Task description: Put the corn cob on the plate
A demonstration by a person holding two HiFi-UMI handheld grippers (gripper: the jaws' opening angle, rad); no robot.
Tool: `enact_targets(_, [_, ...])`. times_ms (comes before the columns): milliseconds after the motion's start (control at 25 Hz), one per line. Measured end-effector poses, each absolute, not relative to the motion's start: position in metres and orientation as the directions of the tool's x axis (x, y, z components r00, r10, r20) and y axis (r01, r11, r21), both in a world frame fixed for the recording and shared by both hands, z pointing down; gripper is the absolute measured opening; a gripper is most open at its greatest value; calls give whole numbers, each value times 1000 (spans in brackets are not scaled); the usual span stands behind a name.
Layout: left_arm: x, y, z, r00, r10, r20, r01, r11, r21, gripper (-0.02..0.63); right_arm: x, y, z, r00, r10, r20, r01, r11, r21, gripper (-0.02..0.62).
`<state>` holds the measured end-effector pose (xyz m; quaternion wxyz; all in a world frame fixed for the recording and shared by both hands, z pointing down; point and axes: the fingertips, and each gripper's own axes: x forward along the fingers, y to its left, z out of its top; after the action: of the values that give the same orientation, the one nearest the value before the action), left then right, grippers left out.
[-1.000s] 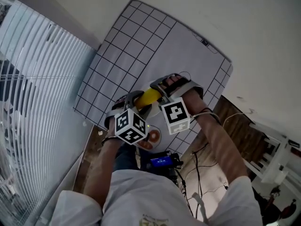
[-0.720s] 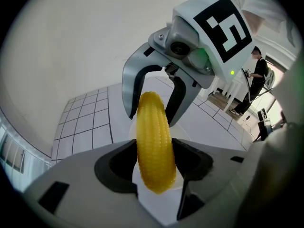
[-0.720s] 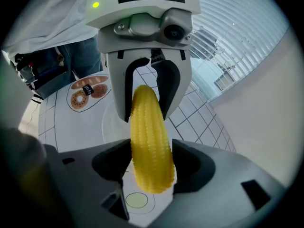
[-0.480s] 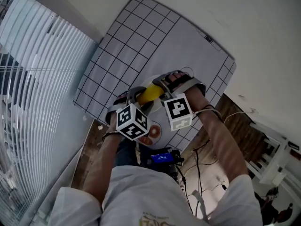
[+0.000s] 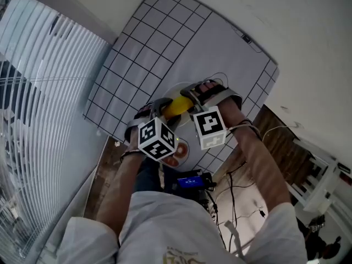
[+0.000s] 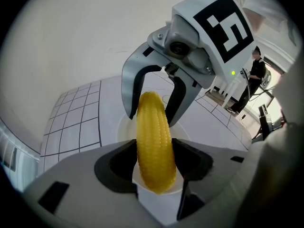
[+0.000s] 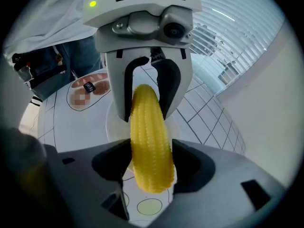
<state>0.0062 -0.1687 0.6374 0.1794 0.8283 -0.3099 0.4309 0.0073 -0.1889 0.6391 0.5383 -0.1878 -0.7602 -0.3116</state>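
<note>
The yellow corn cob point(image 5: 177, 106) hangs level between my two grippers, just above the white plate point(image 5: 174, 88) on the gridded mat. My left gripper point(image 5: 160, 112) is shut on one end of it, and my right gripper point(image 5: 193, 99) is shut on the other. In the left gripper view the corn cob point(image 6: 153, 146) runs from my left gripper point(image 6: 154, 164) to the right gripper point(image 6: 154, 109), with the plate point(image 6: 124, 127) beneath. The right gripper view mirrors this: corn cob point(image 7: 149, 141), right gripper point(image 7: 151, 166), left gripper point(image 7: 145, 103), plate point(image 7: 114, 123).
The white mat point(image 5: 143, 54) with a black grid covers the table. A printed ring with reddish items point(image 7: 90, 87) lies beside the plate, and a yellow printed circle point(image 7: 149, 206) is close by. Window blinds point(image 5: 38, 92) stand at the left. Cables and a small device point(image 5: 190, 181) lie below the table's edge.
Only the head camera has shifted slightly. Both grippers keep their hold on the corn cob over the plate.
</note>
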Motion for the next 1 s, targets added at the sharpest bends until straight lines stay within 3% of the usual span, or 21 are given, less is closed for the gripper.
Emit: enact_targets(1000, [4, -169, 642, 426, -372, 825, -666, -746, 8, 264, 3, -187, 642, -390, -38, 920, 572, 773, 275, 285])
